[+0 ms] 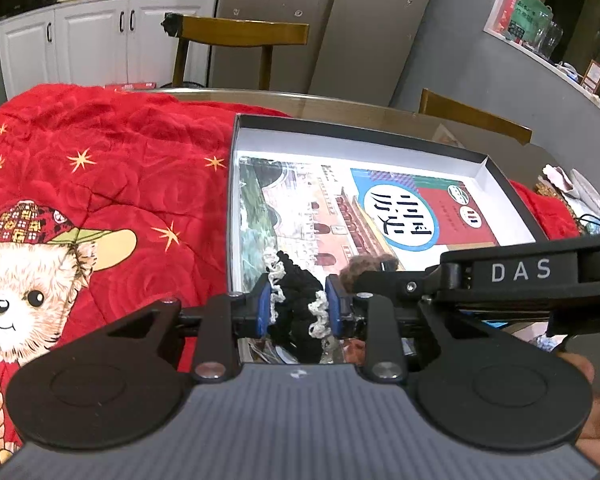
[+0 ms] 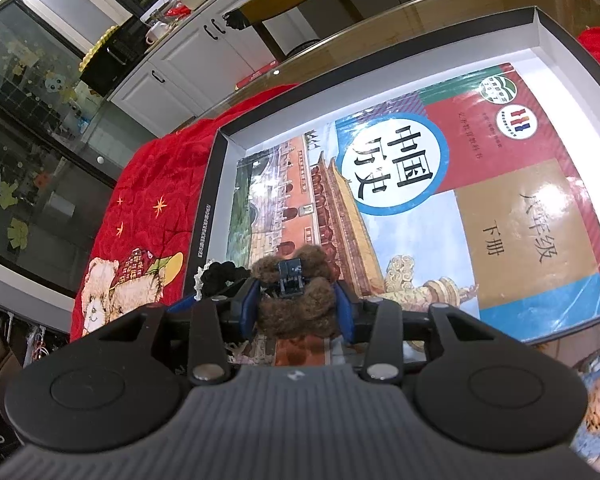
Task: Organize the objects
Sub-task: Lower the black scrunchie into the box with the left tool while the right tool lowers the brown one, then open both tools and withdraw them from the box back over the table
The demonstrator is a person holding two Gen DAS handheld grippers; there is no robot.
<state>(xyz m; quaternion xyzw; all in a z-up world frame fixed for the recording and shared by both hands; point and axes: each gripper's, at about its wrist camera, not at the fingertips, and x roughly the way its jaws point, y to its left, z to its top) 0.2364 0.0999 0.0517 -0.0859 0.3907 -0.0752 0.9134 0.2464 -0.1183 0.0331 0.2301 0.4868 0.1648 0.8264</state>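
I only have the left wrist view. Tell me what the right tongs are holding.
Observer: The right tongs are shut on a fuzzy brown hair clip with a dark clasp at its middle.
Operator: Report where it sits relative to the box.
Observer: It is over the near end of the textbook that lies flat in the black-rimmed box.
Operator: Give me what the cover shows beyond my view.
Observer: A tan panel with grade characters fills its right part, with a blue strip below it.
Operator: Say where the left tongs' item lies from there.
Observer: The black scrunchie with cream trim is just left of the brown clip.
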